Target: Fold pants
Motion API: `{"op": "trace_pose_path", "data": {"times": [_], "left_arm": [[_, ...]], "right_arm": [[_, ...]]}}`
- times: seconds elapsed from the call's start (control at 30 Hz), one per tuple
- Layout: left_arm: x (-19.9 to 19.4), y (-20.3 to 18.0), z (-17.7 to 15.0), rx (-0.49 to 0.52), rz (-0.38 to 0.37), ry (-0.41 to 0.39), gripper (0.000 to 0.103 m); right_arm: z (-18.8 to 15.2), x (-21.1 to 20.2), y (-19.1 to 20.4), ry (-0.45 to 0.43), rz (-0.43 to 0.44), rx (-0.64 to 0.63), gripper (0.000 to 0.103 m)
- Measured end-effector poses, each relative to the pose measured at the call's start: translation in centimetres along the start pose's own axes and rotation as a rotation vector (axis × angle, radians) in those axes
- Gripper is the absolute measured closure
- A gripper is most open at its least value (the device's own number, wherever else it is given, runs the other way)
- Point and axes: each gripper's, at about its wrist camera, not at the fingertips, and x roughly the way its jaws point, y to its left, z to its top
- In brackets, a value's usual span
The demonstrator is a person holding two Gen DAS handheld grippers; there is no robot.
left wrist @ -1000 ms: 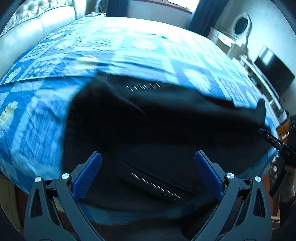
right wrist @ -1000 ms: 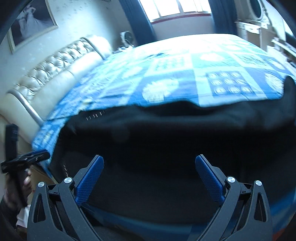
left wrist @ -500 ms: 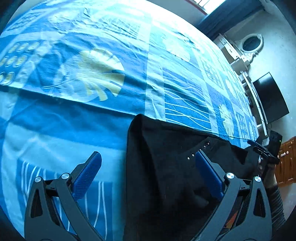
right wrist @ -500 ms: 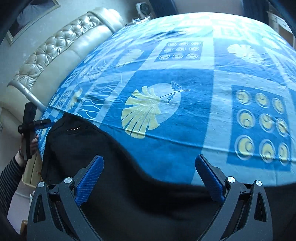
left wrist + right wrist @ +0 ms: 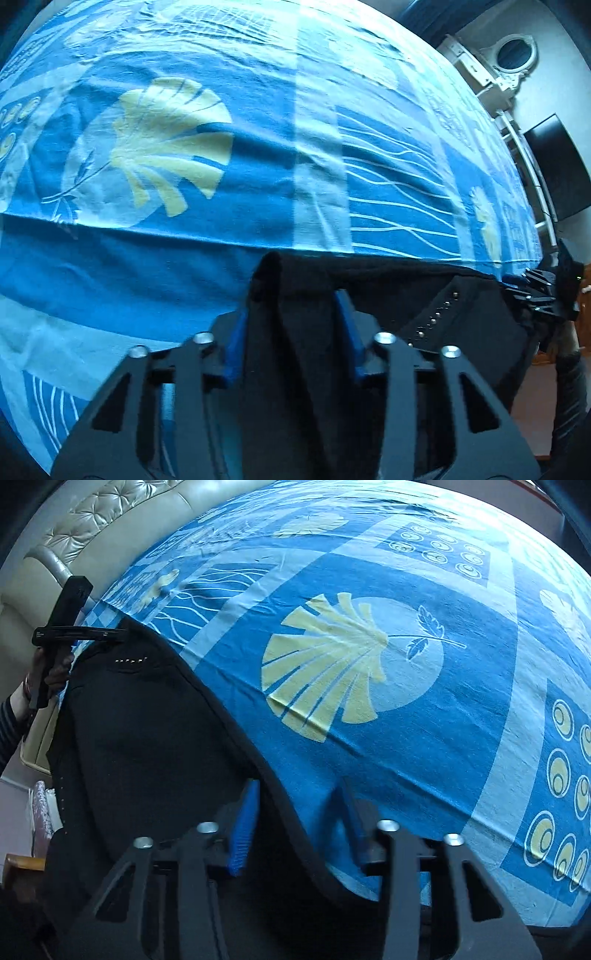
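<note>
The left two-finger tool (image 5: pixel 291 332), black with blue pads, is closing on a bunched fold of the black fabric pants (image 5: pixel 406 295), which fills the gap between its pads. The pants lie along the near edge of a bed's blue leaf-patterned cover (image 5: pixel 258 147). At far right, the other black tool (image 5: pixel 535 291) meets the same cloth.

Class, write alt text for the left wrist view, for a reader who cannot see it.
The left tongs are closing on a bunched corner of black pants lying on a blue patterned bedspread. At the far right, the right tongs meet the other end of the pants.
</note>
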Motion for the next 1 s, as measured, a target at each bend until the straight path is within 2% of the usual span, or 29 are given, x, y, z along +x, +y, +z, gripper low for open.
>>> {"op": "trace_pose_path", "data": {"times": [0.03, 0.07, 0.17, 0.33, 0.43, 0.57, 0.67, 0.87, 1.0], "left_arm": [[-0.1, 0.1, 0.0, -0.008, -0.034, 0.006, 0.089], [-0.3, 0.1, 0.1, -0.022, -0.067, 0.006, 0.095], [-1.6, -0.4, 0.5, -0.020, -0.059, -0.038, 0.097], [-4.7, -0.5, 1.4, -0.048, -0.086, -0.134, 0.098], [-6.5, -1.3, 1.2, -0.037, -0.085, -0.181, 0.098], [-9.0, -2.0, -0.8, -0.024, -0.109, -0.241, 0.098], [-10.8, -1.9, -3.1, -0.042, -0.142, -0.277, 0.098], [-13.6, -2.4, -9.5, -0.048, -0.180, -0.323, 0.098], [-14.2, -2.2, -13.7, -0.058, -0.180, -0.321, 0.098]], "right_arm": [[0.0, -0.2, 0.4, -0.006, -0.020, -0.010, 0.093], [0.1, -0.6, 0.9, -0.014, -0.061, -0.030, 0.094], [0.9, -2.2, 1.7, -0.063, -0.135, -0.047, 0.095], [2.3, -6.5, 2.8, -0.220, -0.298, -0.067, 0.095], [2.3, -8.5, 5.3, -0.295, -0.382, -0.121, 0.095], [-0.2, -10.0, 8.8, -0.359, -0.470, -0.197, 0.095], [-3.6, -10.3, 11.3, -0.380, -0.500, -0.238, 0.095], [-9.2, -9.9, 15.1, -0.398, -0.508, -0.258, 0.095], [-12.6, -8.8, 16.4, -0.376, -0.486, -0.236, 0.095]]}}
